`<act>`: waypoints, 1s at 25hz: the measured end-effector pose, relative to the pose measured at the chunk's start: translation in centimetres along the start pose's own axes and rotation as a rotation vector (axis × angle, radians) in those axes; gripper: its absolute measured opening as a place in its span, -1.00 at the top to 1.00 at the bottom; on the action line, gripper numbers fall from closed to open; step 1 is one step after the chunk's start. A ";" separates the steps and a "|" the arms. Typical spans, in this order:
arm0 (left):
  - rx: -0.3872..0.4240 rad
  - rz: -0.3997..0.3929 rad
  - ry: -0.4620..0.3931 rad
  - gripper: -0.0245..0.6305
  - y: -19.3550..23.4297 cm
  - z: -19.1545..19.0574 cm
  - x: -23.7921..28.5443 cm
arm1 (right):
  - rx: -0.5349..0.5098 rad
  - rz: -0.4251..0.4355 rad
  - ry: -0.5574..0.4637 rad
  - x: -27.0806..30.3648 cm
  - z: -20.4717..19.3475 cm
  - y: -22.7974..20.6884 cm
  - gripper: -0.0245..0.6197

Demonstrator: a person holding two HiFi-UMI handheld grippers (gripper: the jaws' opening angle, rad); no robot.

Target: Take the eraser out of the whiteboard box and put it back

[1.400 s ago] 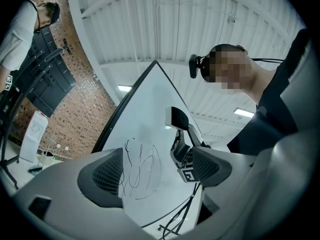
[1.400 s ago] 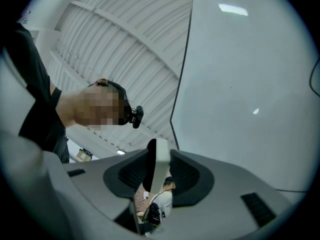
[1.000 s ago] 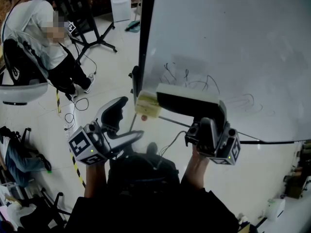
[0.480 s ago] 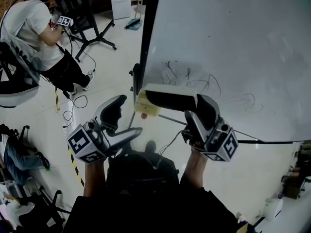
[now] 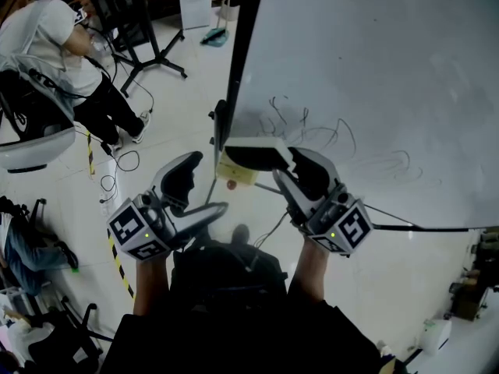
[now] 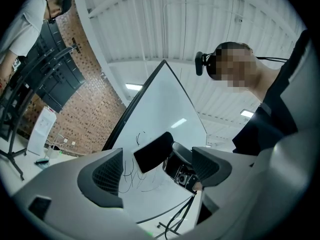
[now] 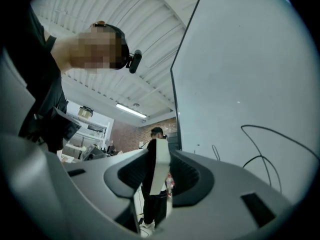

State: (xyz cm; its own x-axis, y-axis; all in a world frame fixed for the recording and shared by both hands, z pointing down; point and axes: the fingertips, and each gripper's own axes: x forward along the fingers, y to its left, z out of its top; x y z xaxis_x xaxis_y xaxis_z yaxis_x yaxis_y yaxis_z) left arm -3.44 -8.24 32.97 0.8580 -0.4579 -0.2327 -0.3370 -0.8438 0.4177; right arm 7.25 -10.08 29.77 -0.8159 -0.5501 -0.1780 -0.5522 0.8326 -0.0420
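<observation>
Lowered by right gripper (image 5: 291, 164), white-backed eraser (image 5: 249, 157) shows black felt.

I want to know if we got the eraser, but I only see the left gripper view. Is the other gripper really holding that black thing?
Observer: Yes. In the right gripper view, the right gripper has its fingers pressed on the eraser, on its pale edge.
Operator: Where's the box? I can't find it.
Observer: In the head view, a yellowish box sits at the lower left corner of the board.
Operator: Is the eraser in it?
Observer: Its end is right beside the box. I cannot tell whether it is inside.
</observation>
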 end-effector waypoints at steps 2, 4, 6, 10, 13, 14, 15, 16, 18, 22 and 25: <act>0.001 0.007 -0.005 -0.39 0.1 0.1 0.0 | -0.004 -0.002 0.031 0.2 -0.8 0.0 0.45; 0.002 0.005 -0.011 -0.39 0.2 0.1 0.0 | -0.002 -0.002 0.046 0.3 -1.2 -0.1 0.45; -0.001 0.000 -0.009 -0.39 0.2 0.0 -0.1 | -0.003 -0.002 0.055 0.4 -1.5 -0.2 0.45; -0.007 0.004 0.007 -0.39 0.3 -0.3 -0.1 | -0.004 -0.005 0.069 0.5 -1.9 -0.3 0.45; -0.010 0.004 0.005 -0.39 0.4 -0.3 -0.1 | -0.008 -0.008 0.083 0.6 -2.2 -0.4 0.45; -0.011 0.004 0.006 -0.39 0.4 -0.3 0.0 | -0.010 -0.009 0.089 0.7 -2.3 -0.4 0.45; -0.011 0.005 0.008 -0.39 0.4 -0.3 0.0 | -0.011 -0.009 0.094 0.7 -2.4 -0.5 0.45; -0.009 0.005 0.011 -0.39 0.4 -0.3 0.0 | -0.011 -0.009 0.099 0.8 -2.5 -0.5 0.45; -0.009 0.007 0.013 -0.39 0.5 -0.3 0.0 | -0.010 -0.012 0.112 0.9 -2.9 -0.6 0.45; -0.020 0.012 0.007 -0.39 0.6 -0.2 0.1 | -0.019 -0.022 0.149 1.1 -4.0 -0.9 0.45; -0.020 0.014 0.007 -0.39 0.8 -0.3 0.0 | -0.016 -0.023 0.167 1.1 -4.6 -1.1 0.45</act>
State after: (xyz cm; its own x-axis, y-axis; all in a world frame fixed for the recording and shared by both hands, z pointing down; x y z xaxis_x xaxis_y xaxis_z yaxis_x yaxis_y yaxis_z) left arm -3.59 -8.78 33.60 0.8560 -0.4673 -0.2211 -0.3408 -0.8317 0.4382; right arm 6.14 -11.91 34.13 -0.8194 -0.5730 -0.0117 -0.5726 0.8194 -0.0283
